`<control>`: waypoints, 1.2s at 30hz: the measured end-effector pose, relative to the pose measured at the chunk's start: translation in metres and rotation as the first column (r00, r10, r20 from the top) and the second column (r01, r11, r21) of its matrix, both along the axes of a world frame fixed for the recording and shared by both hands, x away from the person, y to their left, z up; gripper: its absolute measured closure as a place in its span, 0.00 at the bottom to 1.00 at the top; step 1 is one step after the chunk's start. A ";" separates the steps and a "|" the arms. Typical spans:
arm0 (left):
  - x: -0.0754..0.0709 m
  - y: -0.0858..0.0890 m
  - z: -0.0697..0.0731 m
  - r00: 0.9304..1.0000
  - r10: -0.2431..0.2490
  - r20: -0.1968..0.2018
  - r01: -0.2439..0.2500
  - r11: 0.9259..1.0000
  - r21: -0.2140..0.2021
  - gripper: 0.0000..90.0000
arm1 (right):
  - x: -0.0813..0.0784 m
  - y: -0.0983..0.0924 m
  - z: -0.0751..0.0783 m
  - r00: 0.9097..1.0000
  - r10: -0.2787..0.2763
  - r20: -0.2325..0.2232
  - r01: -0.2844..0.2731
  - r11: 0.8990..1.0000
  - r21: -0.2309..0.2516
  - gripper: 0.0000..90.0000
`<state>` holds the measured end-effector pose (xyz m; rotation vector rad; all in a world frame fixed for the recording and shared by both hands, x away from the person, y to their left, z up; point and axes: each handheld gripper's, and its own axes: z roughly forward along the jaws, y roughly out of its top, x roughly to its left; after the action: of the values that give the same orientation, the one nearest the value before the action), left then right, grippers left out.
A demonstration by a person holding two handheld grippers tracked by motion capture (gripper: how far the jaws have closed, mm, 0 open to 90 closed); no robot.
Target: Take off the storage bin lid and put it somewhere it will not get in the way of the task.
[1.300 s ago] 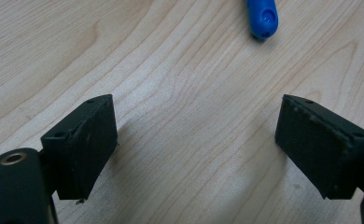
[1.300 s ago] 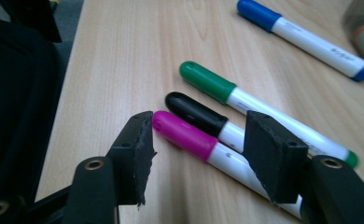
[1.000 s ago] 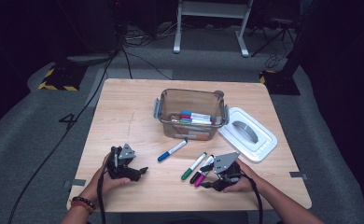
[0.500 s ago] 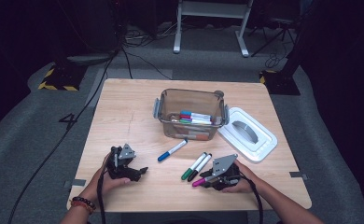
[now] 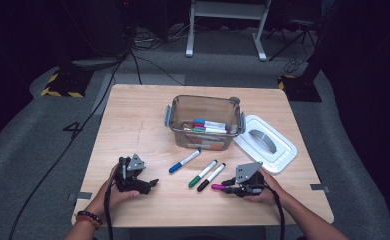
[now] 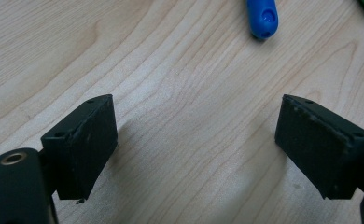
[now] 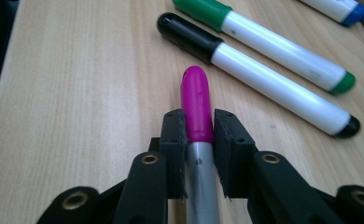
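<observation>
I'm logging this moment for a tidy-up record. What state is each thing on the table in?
Container: open, lid off, markers inside.
Lid: off, lying flat beside the container.
Magenta marker: capped, clamped by the right gripper, whose fingers have just closed on it.
Black marker: capped, lying loose.
Green marker: capped, lying loose.
Blue marker: capped, lying loose.
Left gripper: fingers apart, nothing between them.

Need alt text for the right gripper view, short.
The right gripper has just closed its black jaws on a magenta-capped marker pointing away over a wooden table. A black marker and a green marker lie beyond.
</observation>
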<state>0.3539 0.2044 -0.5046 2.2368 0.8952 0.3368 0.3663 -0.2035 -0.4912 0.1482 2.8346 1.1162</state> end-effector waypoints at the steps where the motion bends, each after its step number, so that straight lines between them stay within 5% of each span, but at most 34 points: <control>1: 0.000 0.000 0.000 1.000 -0.002 0.002 0.002 1.000 0.003 0.15 | 0.001 -0.001 0.000 1.000 -0.013 0.006 0.013 1.000 -0.002 0.83; 12: 0.000 0.000 0.000 1.000 0.002 0.000 -0.002 1.000 0.000 0.15 | 0.006 -0.005 0.004 0.997 -0.073 0.026 0.073 0.997 0.005 0.83; 23: 0.000 0.000 0.000 1.000 -0.001 0.002 0.001 1.000 0.003 0.15 | 0.013 -0.024 0.016 0.989 -0.144 0.019 0.142 0.986 0.086 0.83; 36: 0.000 0.000 0.000 1.000 0.002 0.000 -0.002 1.000 0.000 0.15 | 0.016 -0.029 0.021 0.986 -0.166 0.023 0.163 0.981 0.108 0.83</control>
<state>0.3539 0.2043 -0.5046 2.2360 0.8972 0.3369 0.3826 -0.2330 -0.4702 0.3619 2.6788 1.2202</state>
